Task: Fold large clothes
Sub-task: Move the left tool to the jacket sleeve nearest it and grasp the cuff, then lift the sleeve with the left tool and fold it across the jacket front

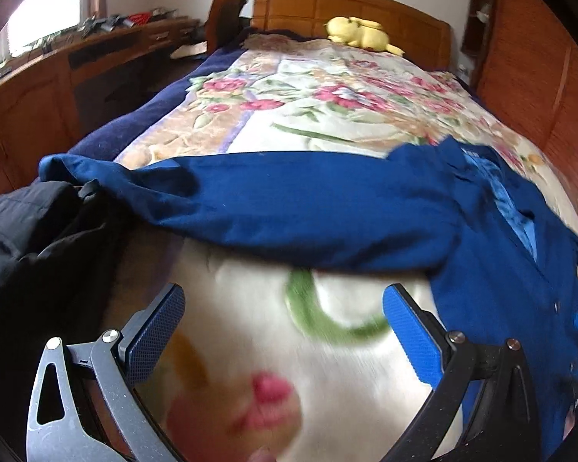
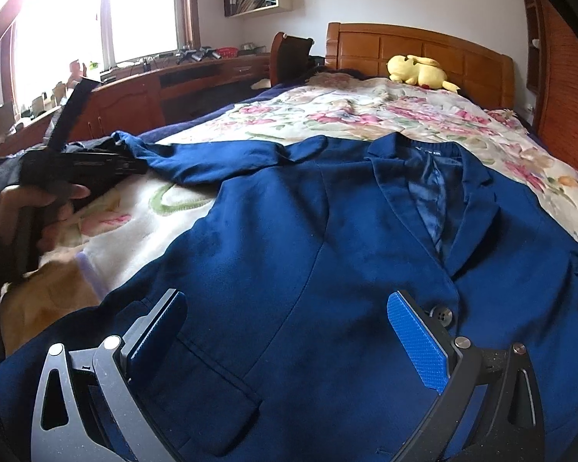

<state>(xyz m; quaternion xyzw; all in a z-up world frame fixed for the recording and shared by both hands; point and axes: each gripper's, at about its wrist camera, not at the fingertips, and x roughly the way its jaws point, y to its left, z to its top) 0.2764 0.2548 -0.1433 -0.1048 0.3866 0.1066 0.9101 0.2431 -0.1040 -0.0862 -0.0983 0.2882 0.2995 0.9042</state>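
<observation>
Blazer (image 2: 327, 254), navy, lined: lies face up on the floral blanket (image 2: 366, 111) of the bed, collar away from the right gripper (image 2: 289, 331), one sleeve (image 1: 269, 208) stretched out flat toward the left gripper's (image 1: 285, 331) side.

Right gripper: jaws wide, empty, poised over the front panel, flap pocket just beside its left finger, button (image 2: 443, 315) just beside its right finger.

Left gripper: jaws wide, empty, over bare blanket, the sleeve lying ahead of its fingertips; view blurred low down, so contact with the blanket cannot be told.

Black garment (image 1: 31, 238): heaped to the left of the left gripper, touching the sleeve's cuff end.

Plush toy (image 2: 416, 71), yellow: far ahead by the headboard, well apart.

Risks, as judged:
- A pinch on the sleeve could gather plush blanket with it, dragging the bedding.
- The slippery lining could let the front panels slide open and spoil the fold.
- A grip near the cuff could catch the black garment.
- Lifting one layer only would leave the back panel bunched.
</observation>
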